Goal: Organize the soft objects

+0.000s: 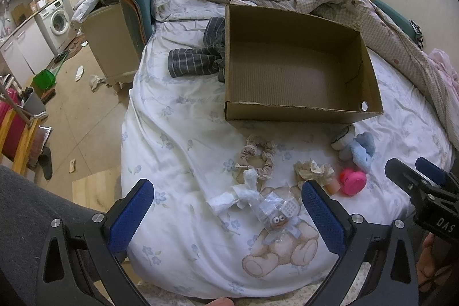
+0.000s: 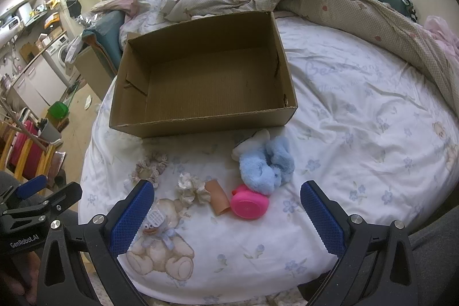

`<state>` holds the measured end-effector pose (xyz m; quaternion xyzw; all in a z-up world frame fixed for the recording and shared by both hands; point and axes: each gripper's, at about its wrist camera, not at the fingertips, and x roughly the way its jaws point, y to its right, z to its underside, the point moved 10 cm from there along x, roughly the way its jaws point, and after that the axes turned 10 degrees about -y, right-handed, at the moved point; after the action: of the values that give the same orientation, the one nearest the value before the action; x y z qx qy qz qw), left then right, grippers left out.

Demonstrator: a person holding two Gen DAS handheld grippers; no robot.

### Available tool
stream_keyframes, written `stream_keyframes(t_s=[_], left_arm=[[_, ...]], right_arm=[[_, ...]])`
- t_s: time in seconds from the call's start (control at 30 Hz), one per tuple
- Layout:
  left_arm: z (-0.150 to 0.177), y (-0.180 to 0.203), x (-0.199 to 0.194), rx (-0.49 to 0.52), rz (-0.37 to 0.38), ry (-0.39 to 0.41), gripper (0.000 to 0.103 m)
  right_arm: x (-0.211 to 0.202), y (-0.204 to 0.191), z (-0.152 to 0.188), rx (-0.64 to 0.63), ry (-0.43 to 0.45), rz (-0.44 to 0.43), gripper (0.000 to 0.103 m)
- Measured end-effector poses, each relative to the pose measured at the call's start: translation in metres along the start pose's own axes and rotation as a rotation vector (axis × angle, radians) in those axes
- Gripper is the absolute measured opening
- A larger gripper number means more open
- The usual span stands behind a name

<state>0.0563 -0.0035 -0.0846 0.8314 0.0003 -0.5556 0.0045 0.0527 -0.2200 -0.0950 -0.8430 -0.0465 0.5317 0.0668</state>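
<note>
brown cardboard box (image 2: 200, 82) sits empty on white floral bedsheet (image 2: 358, 111), ready to collect; fluffy blue plush toy (image 2: 265, 164), beige scrunchie (image 1: 256, 155), pink rubber duck (image 2: 248, 204) lie before it. left gripper (image 1: 228, 215) and right gripper (image 2: 226, 215) hover with fingers spread, nothing held.

- An open brown cardboard box (image 2: 206, 88) sits upright on the white floral bedsheet, nothing inside it.
- A fluffy light-blue plush toy (image 2: 265, 162) lies just in front of the box, touching a white plush piece (image 2: 252, 144).
- A bright pink round rubbery toy (image 2: 248, 204) rests against the blue plush.
- A beige frilled scrunchie (image 1: 256, 155) lies flat.
- A cream crumpled scrunchie (image 2: 190, 188) lies beside a tan tube (image 2: 218, 197).
</note>
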Motion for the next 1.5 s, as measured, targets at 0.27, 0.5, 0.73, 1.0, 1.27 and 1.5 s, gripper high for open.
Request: stream_keyframes(t_s=[0.27, 0.5, 0.73, 1.0, 1.27, 1.5], left_arm=[[0.0008, 0.0028, 0.001, 0.01, -0.001, -0.001, 0.103], [0.0011, 0.0028, 0.0007, 0.009, 0.0, -0.002, 0.103], [0.0013, 0.0029, 0.0008, 0.009, 0.0, -0.002, 0.103], [0.0029, 0.0023, 0.0025, 0.007, 0.001, -0.007, 0.103], [0.0038, 0.0012, 0.0041, 0.002, 0.003, -0.01, 0.103], [0.0033, 0.0011, 0.004, 0.002, 0.004, -0.011, 0.103]], right_arm=[[0.0001, -0.0002, -0.0001, 0.001, 0.001, -0.001, 0.103], [-0.0001, -0.0005, 0.0001, 0.0, 0.001, 0.001, 0.103], [-0.0002, -0.0006, 0.0003, 0.0, 0.001, 0.001, 0.103], [0.0015, -0.0007, -0.0001, -0.003, -0.004, 0.005, 0.103], [0.003, -0.0024, 0.0006, -0.008, -0.007, 0.006, 0.103], [0.003, -0.004, 0.0009, -0.011, -0.008, 0.008, 0.103]])
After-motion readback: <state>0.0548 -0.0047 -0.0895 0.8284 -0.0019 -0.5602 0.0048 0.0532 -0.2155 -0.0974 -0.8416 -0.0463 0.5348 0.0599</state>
